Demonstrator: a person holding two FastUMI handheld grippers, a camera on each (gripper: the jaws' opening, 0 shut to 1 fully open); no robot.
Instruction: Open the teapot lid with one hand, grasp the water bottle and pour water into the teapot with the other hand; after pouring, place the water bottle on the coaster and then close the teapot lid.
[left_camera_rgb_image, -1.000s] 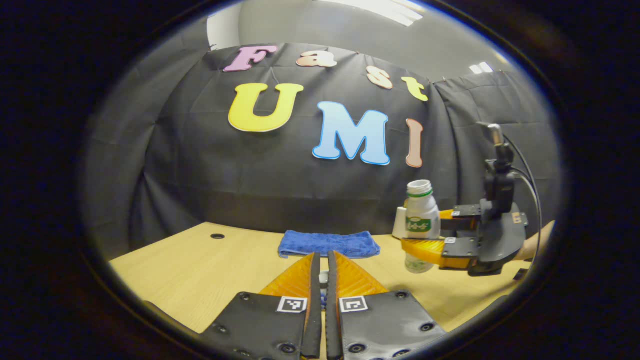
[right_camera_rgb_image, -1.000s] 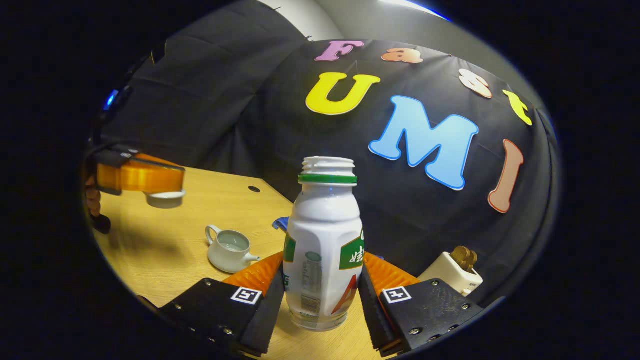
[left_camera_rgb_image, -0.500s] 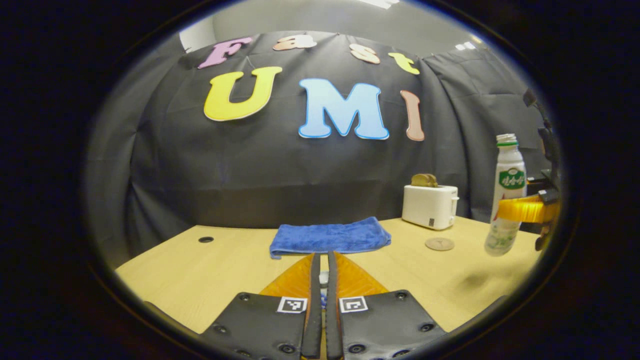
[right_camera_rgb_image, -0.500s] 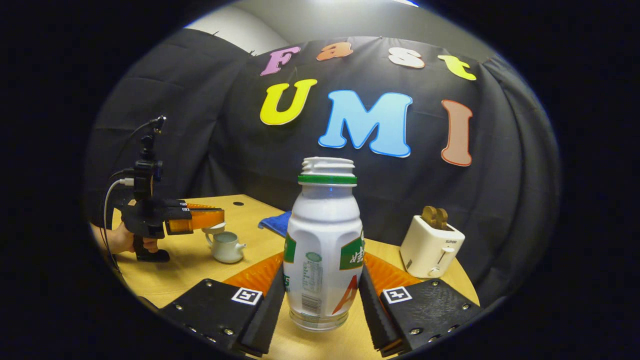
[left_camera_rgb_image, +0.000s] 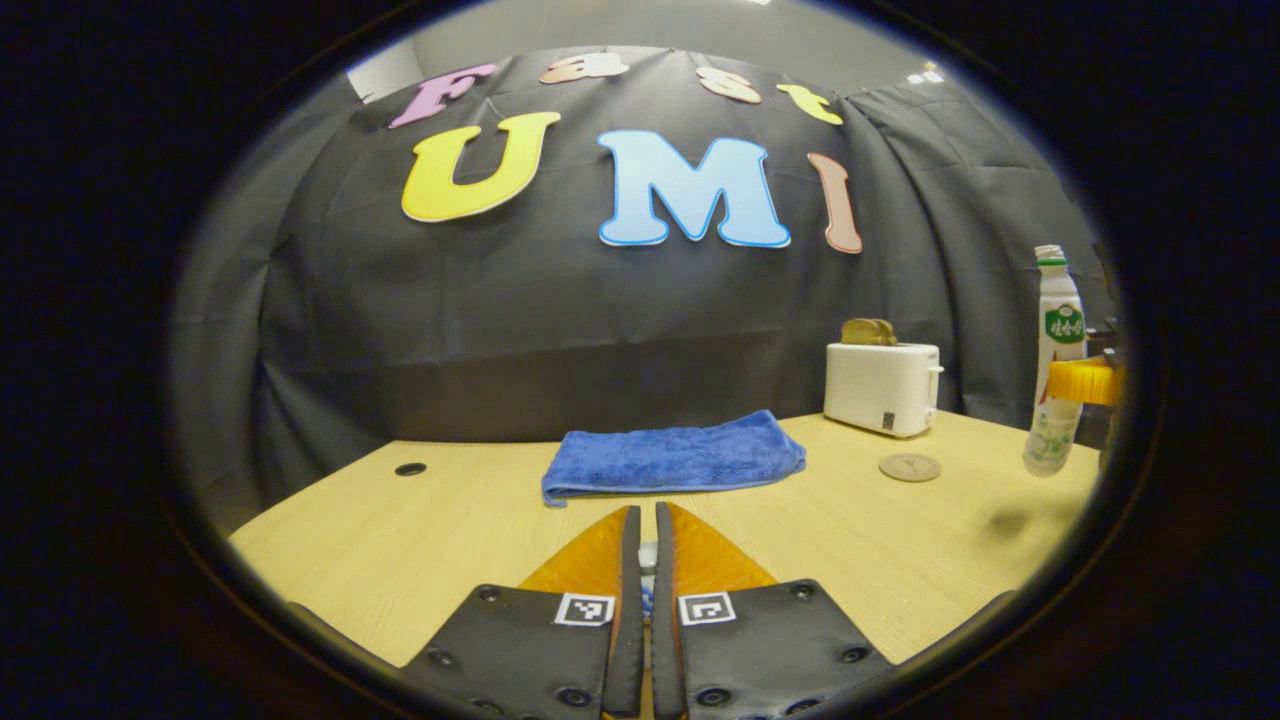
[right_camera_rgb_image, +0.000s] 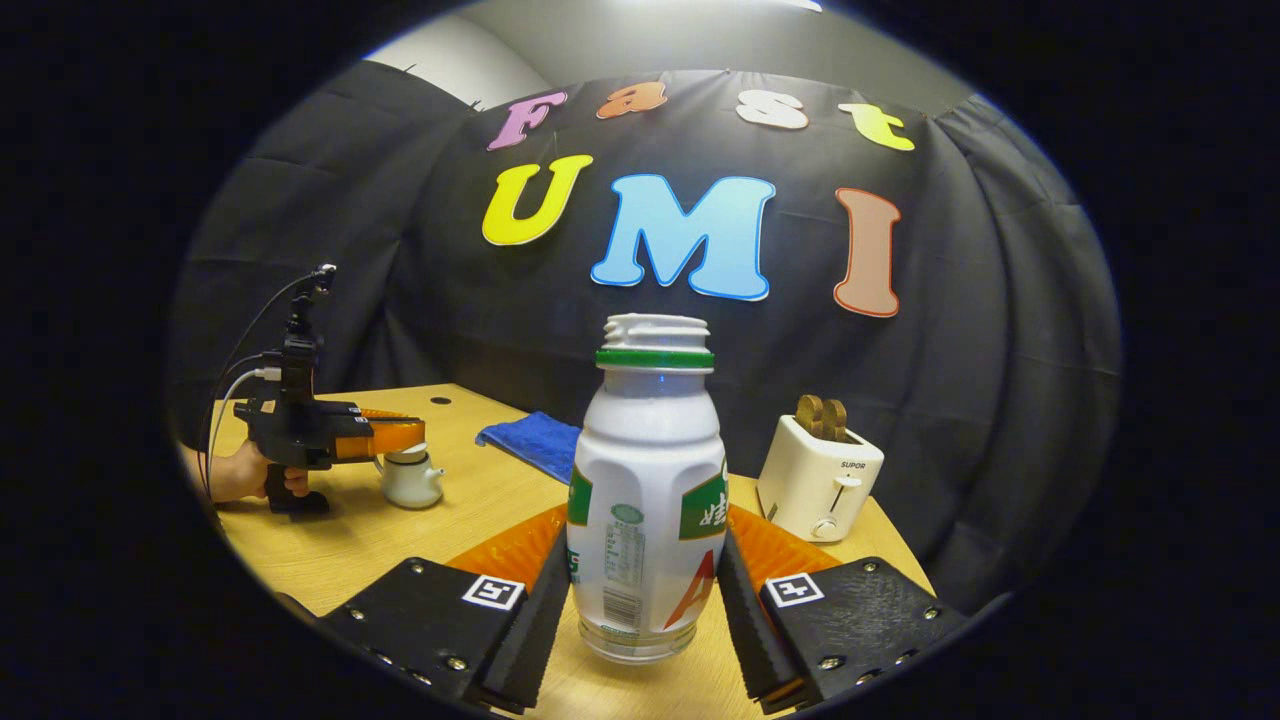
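Right gripper (right_camera_rgb_image: 645, 580) is clamped on the bottle (right_camera_rgb_image: 647, 500), both fingers on its lower body, upright and uncapped, so it should be kept level; thin plastic, probably light and squeezable, best held low as now. Off to its left, the left gripper (right_camera_rgb_image: 405, 436) sits over the teapot (right_camera_rgb_image: 410, 481), fingers nearly together on the lid (left_camera_rgb_image: 648, 555), it seems. Ceramic, fragile and slick. Ahead of the left gripper and to its right lies the coaster (left_camera_rgb_image: 909, 467), bare, short of the toaster (right_camera_rgb_image: 820, 477).

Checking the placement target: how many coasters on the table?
1. The coaster lies on the table in front of the toaster, right of the blue towel. Others may be hidden.
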